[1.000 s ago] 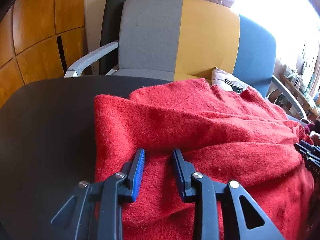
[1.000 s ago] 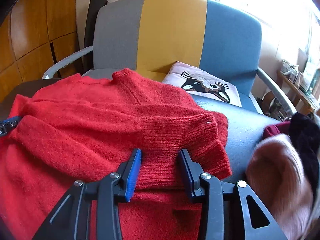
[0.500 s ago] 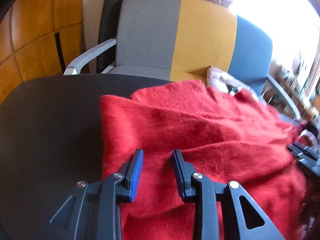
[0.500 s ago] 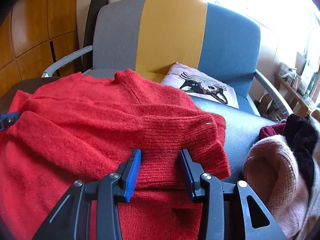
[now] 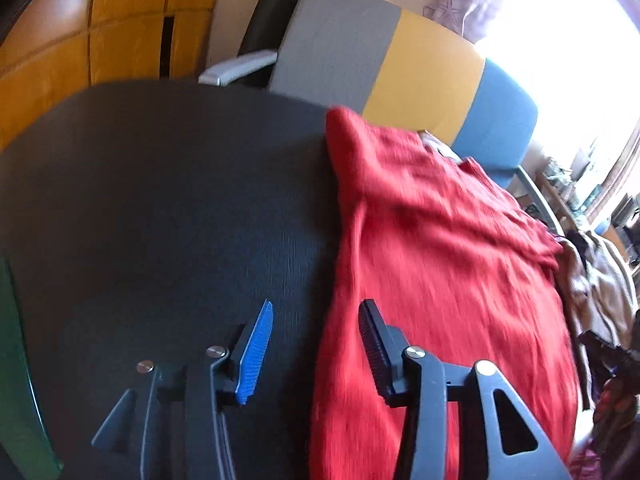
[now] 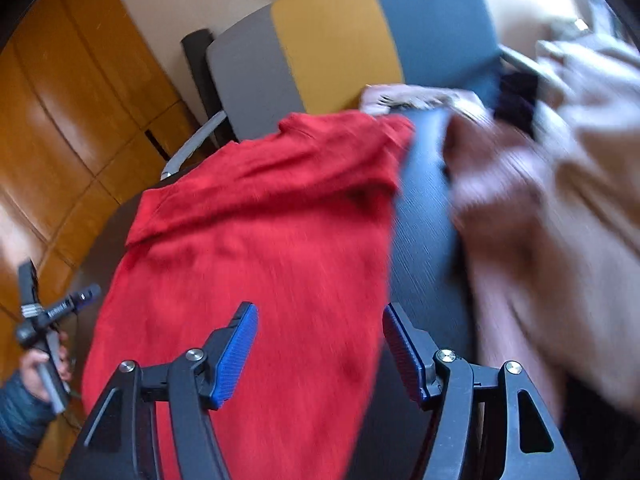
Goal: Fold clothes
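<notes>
Left tongs (image 5: 316, 344): black frame, silver screws, one blue ribbed pad, one dark. Right tongs (image 6: 320, 350): black, both pads blue. Sleeve (image 6: 18, 408): dark blue-grey, ribbed.

I'm getting hard daylight from the upper right, and the window (image 5: 568, 40) blows out to white. Motion blur smears the red sweater (image 5: 440, 260) and the pale clothes pile (image 6: 560, 200). Fisheye bends the wooden panels (image 6: 60, 120) at the edges; corners go dark.
</notes>
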Tool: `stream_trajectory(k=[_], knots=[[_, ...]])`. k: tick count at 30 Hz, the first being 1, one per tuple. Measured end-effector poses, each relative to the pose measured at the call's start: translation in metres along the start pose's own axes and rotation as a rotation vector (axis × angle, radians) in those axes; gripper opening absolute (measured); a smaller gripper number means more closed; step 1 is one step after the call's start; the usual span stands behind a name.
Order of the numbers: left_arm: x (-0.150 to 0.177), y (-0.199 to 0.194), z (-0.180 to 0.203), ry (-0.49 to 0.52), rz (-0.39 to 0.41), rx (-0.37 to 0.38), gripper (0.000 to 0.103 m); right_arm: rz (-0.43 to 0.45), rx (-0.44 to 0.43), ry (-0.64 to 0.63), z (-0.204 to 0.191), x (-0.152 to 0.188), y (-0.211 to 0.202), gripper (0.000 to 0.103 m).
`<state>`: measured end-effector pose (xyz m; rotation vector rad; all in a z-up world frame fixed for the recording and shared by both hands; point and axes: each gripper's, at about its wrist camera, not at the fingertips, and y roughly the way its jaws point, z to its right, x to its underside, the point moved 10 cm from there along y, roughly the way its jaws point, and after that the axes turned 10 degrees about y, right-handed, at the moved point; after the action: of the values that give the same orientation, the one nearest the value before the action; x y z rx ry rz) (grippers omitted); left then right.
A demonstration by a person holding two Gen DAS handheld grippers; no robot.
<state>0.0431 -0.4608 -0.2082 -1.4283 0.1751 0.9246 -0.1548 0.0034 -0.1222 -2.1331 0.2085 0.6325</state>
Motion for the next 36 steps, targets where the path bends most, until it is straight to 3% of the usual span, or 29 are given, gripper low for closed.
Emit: stream_trajectory(k=[3, 7, 11, 13, 15, 17, 18, 20, 22, 24, 28, 32, 36], knots=[[0.032, -0.007, 0.009, -0.015, -0.018, 0.041, 0.047, -0.043, -0.023, 0.035, 0.012, 0.036, -0.015, 0.067], [0.062, -0.025, 0.029, -0.015, 0.027, 0.074, 0.047, -0.073, -0.087, -0.005, -0.001, 0.077, -0.028, 0.067], [0.082, -0.036, 0.042, -0.035, 0.059, 0.024, 0.047, -0.076, -0.118, -0.079, -0.024, 0.105, -0.027, 0.067], [0.089, -0.039, 0.051, -0.009, 0.056, 0.012, 0.047, -0.067, -0.121, -0.095, -0.033, 0.111, -0.023, 0.059], [0.093, -0.041, 0.057, 0.016, 0.052, 0.003, 0.047, -0.053, -0.103, -0.115, -0.038, 0.114, -0.018, 0.041], [0.096, -0.041, 0.060, 0.033, 0.056, -0.016, 0.044, -0.034, -0.085, -0.128, -0.039, 0.114, -0.014, 0.035], [0.097, -0.041, 0.061, 0.043, 0.056, -0.030, 0.041, -0.025, -0.076, -0.134, -0.039, 0.114, -0.013, 0.033], [0.099, -0.041, 0.063, 0.063, 0.057, -0.056, 0.019, -0.010, -0.051, -0.147, -0.035, 0.114, -0.014, 0.023], [0.102, -0.043, 0.063, 0.055, 0.050, -0.047, 0.011, -0.018, -0.043, -0.169, -0.034, 0.117, -0.018, 0.015], [0.106, -0.047, 0.062, 0.039, 0.041, -0.027, 0.010, -0.031, -0.038, -0.197, -0.036, 0.121, -0.020, 0.011], [0.119, -0.061, 0.071, 0.011, -0.003, 0.070, 0.010, -0.080, -0.086, -0.171, -0.040, 0.130, -0.028, 0.010], [0.139, -0.084, 0.081, -0.045, -0.068, 0.261, 0.010, -0.128, -0.168, -0.099, -0.037, 0.145, -0.047, 0.010], [0.127, -0.111, 0.082, -0.119, -0.035, 0.416, 0.010, -0.142, -0.282, -0.001, -0.037, 0.151, -0.073, 0.009]])
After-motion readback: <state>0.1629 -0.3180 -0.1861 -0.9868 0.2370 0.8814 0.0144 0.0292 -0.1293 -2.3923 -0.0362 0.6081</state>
